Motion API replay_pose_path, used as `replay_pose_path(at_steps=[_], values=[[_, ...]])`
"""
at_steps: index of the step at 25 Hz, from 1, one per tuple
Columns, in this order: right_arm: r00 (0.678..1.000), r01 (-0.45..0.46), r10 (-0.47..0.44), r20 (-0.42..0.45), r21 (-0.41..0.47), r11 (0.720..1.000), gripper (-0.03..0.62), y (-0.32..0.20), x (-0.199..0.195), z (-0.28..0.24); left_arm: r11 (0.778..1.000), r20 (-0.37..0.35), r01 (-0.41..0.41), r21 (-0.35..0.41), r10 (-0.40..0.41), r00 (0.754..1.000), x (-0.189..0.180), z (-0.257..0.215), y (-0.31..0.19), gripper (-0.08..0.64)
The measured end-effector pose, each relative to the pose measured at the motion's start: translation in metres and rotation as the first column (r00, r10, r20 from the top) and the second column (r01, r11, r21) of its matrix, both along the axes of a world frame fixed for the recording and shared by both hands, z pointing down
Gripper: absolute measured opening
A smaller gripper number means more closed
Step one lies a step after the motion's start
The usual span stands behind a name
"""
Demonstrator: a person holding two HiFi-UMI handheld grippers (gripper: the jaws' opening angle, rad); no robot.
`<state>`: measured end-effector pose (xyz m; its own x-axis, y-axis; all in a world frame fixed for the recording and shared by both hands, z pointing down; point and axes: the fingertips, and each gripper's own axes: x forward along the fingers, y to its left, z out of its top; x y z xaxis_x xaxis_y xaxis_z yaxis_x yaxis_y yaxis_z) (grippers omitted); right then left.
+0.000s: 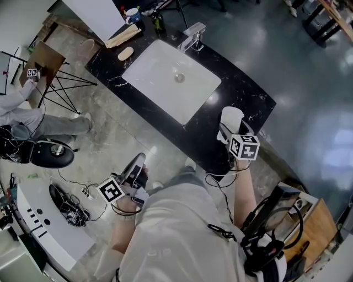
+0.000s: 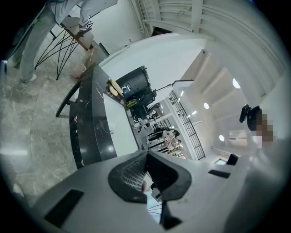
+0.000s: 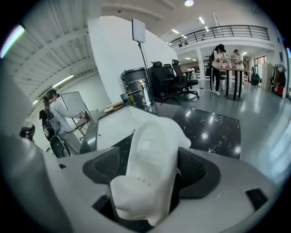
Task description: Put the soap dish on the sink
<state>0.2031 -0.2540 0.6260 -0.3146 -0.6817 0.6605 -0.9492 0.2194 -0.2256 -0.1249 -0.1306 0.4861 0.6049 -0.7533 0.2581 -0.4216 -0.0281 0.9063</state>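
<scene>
Right gripper view: the white soap dish point(image 3: 152, 150) is seen clamped between the jaws of the right gripper point(image 3: 150, 175), over the black countertop point(image 3: 213, 132) beside the basin point(image 3: 113, 125). The left gripper point(image 2: 146, 175) is closed on nothing. The dish is best lowered level, clear of the basin edge, before release.

The black, white-veined marble desk point(image 1: 242, 99) holds a sunken white rectangular sink point(image 1: 165, 82) with a chrome tap point(image 1: 193, 37) at its rim. At the far end lie a pale oval wooden piece point(image 1: 126, 53), a blue mug point(image 1: 132, 15) and a dark bottle point(image 1: 159, 22).
</scene>
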Motion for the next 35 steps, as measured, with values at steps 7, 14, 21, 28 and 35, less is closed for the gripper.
replay_pose_path(at_steps=[7, 14, 21, 28, 35], values=[[1.0, -0.021, 0.021, -0.003, 0.027, 0.999, 0.38, 0.003, 0.009, -0.013, 1.0, -0.007, 0.001, -0.005, -0.001, 1.0, -0.002, 0.001, 0.001, 0.006], [1.0, -0.007, 0.005, 0.017, 0.119, 0.993, 0.38, 0.005, -0.005, -0.053, 1.0, -0.012, -0.02, 0.012, 0.021, 1.0, -0.004, -0.001, 0.003, 0.006], [0.993, -0.019, -0.012, 0.114, 0.272, 0.962, 0.38, 0.013, -0.023, -0.116, 0.998, -0.028, -0.053, 0.033, 0.054, 0.998, -0.005, -0.007, 0.005, 0.006], [0.963, -0.042, -0.072, 0.259, 0.41, 0.911, 0.38, 0.034, -0.051, -0.175, 0.994, -0.047, -0.096, 0.055, 0.099, 0.994, -0.006, -0.01, 0.01, 0.006], [0.778, -0.216, -0.13, 0.615, 0.455, 0.864, 0.379, 0.064, -0.07, -0.232, 0.985, -0.056, -0.153, 0.085, 0.158, 0.986, -0.02, -0.02, 0.024, 0.006]])
